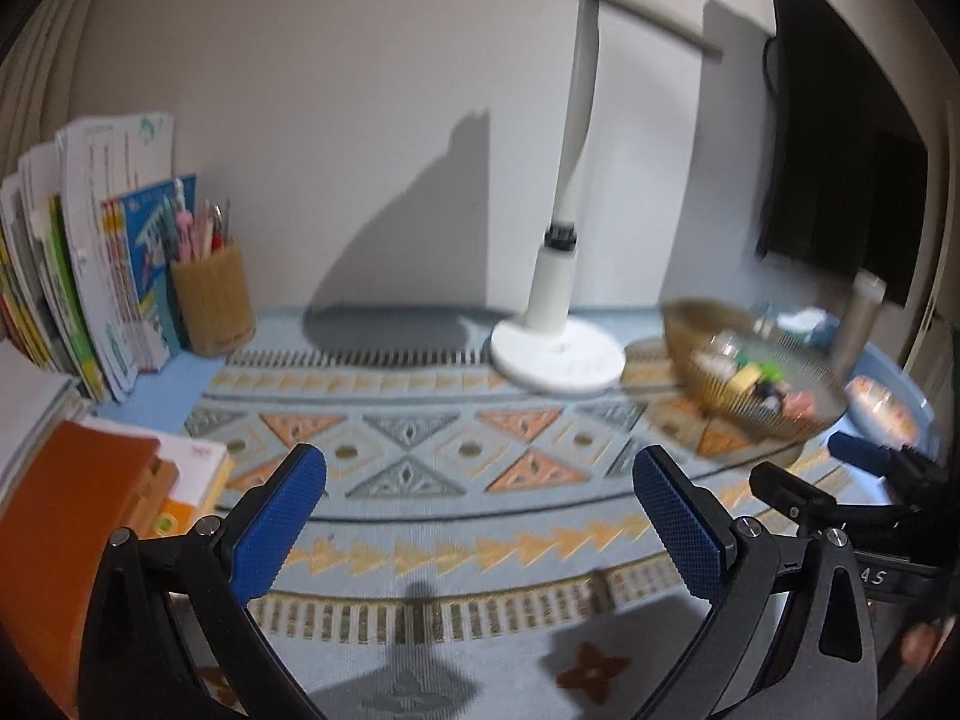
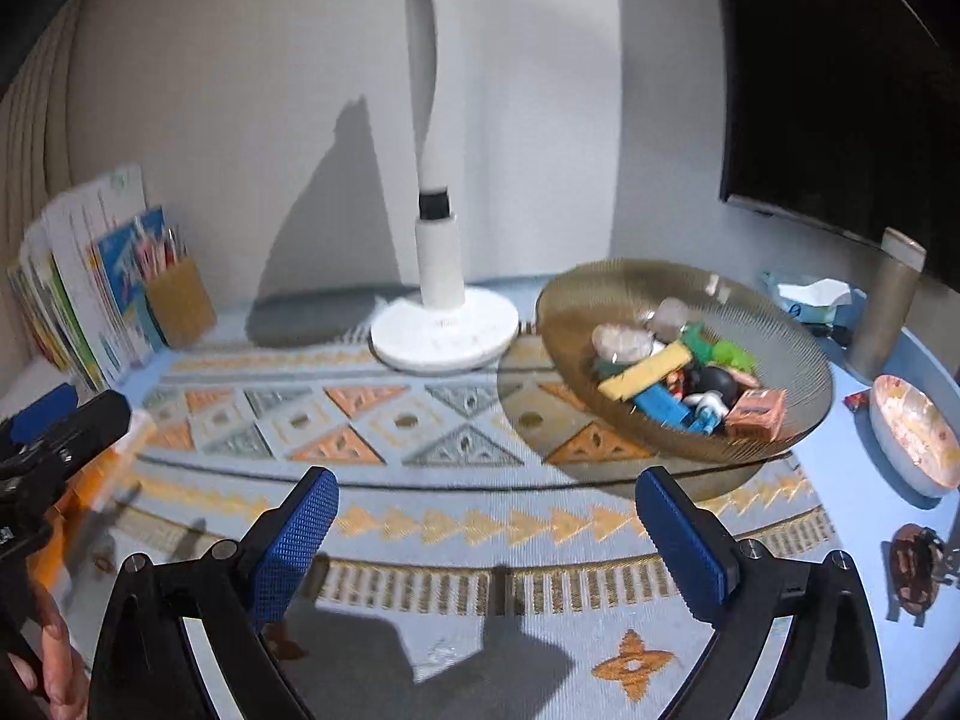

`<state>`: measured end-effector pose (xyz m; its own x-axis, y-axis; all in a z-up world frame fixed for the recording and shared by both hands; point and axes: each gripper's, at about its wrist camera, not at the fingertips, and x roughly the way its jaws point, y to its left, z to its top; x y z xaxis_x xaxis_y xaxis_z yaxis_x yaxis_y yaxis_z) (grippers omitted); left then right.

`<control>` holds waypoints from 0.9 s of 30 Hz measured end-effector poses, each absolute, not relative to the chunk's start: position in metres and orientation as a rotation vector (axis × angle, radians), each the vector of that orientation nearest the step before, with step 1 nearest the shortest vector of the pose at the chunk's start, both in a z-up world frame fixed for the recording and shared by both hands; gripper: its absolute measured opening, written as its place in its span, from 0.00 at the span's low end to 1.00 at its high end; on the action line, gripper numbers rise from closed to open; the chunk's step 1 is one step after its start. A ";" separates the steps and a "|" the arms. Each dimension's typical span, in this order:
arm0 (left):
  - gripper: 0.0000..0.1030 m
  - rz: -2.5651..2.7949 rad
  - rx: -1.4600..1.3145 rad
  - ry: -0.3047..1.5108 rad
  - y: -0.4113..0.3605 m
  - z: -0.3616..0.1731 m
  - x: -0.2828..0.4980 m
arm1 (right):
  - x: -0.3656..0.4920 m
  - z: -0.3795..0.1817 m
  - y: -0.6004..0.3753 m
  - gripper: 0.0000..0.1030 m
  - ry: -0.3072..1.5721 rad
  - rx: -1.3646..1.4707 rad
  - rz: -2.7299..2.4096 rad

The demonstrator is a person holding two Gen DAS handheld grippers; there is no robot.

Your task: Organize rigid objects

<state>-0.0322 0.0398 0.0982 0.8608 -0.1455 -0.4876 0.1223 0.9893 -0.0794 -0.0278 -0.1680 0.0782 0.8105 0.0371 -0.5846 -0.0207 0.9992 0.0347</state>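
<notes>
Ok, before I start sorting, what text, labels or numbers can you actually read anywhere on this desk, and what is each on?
"AS" on the black body of the right claw, cut off at its left.
Print on the upright white and blue books: too blurred to read.
Marking on the round base of the white desk lamp: too faint to read.
Print on the blue and white tissue pack: unreadable.

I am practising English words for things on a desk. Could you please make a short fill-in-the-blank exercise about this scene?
1. The small toys lie in a golden ribbed ____ to the right of the white desk lamp.
2. The pens stand in a wooden holder beside the upright ____.
3. The jaws of the right gripper are ____, with nothing between them.

Missing words: bowl; books; open
</notes>
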 end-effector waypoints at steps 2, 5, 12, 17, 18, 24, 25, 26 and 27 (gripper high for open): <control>0.99 -0.129 -0.021 0.540 0.036 0.083 -0.026 | -0.022 0.061 -0.168 0.96 0.646 0.021 0.026; 1.00 -0.131 -0.004 0.562 0.031 0.065 -0.022 | -0.017 0.042 -0.171 0.96 0.669 0.022 0.016; 0.99 -0.111 0.037 0.603 0.021 0.054 -0.017 | -0.015 0.031 -0.175 0.96 0.678 0.045 -0.006; 0.99 -0.099 0.089 0.584 0.012 0.053 -0.021 | -0.018 0.032 -0.171 0.96 0.668 0.027 -0.003; 0.99 -0.096 0.098 0.581 0.011 0.053 -0.022 | -0.018 0.032 -0.169 0.97 0.669 0.019 -0.002; 0.99 -0.090 0.127 0.588 0.006 0.052 -0.021 | -0.017 0.031 -0.167 0.98 0.670 0.014 -0.006; 0.99 -0.090 0.126 0.590 0.006 0.052 -0.021 | -0.017 0.031 -0.167 0.98 0.670 0.018 -0.008; 0.99 -0.089 0.123 0.593 0.007 0.052 -0.020 | -0.017 0.031 -0.167 0.98 0.671 0.022 -0.009; 1.00 -0.088 0.119 0.596 0.008 0.051 -0.020 | -0.017 0.031 -0.167 0.99 0.672 0.023 -0.011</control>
